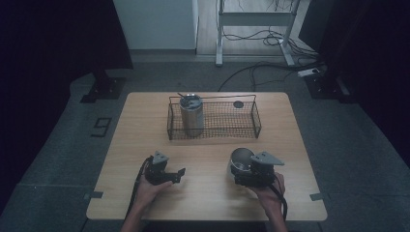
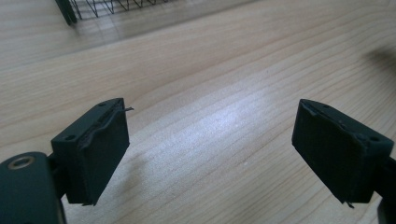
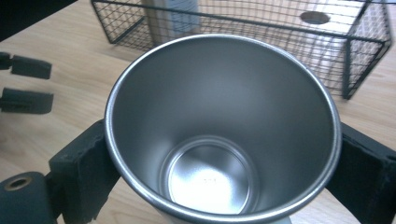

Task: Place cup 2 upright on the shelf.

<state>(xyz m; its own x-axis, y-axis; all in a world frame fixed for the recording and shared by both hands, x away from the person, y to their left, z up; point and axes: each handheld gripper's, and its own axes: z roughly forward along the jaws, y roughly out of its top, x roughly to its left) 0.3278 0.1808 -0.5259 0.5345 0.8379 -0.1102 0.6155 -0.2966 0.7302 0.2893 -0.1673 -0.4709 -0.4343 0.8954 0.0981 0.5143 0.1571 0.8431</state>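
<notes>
Steel cup (image 3: pixel 224 135) sits clamped between the jaws of the right gripper (image 1: pixel 249 170), mouth open toward that gripper's camera, inside bare and shiny; in the high view the cup (image 1: pixel 241 161) is at the near right part of the tabletop (image 1: pixel 145 140), in front of the basket's right end. Going left to right: left gripper (image 1: pixel 167 173) is held by the person's left hand (image 1: pixel 147 189) low over the near left tabletop, jaws spread wide with nothing between them, only bare wood grain (image 2: pixel 210 140) under them in the left gripper view. Behind, mid-table, a black wire basket (image 1: pixel 254 123) stands with a tall metal tumbler (image 1: pixel 191 115) upright in its left part, lidded as far as I can tell. A small dark round spot (image 1: pixel 238 104) shows at the basket's back right; can't tell what it is. Right hand (image 1: pixel 269 193) grips the right gripper, pads pressing both sides of the cup wall. Left gripper's jaws (image 3: pixel 28 84) show at the left edge of the right gripper view, well apart from the cup.
</notes>
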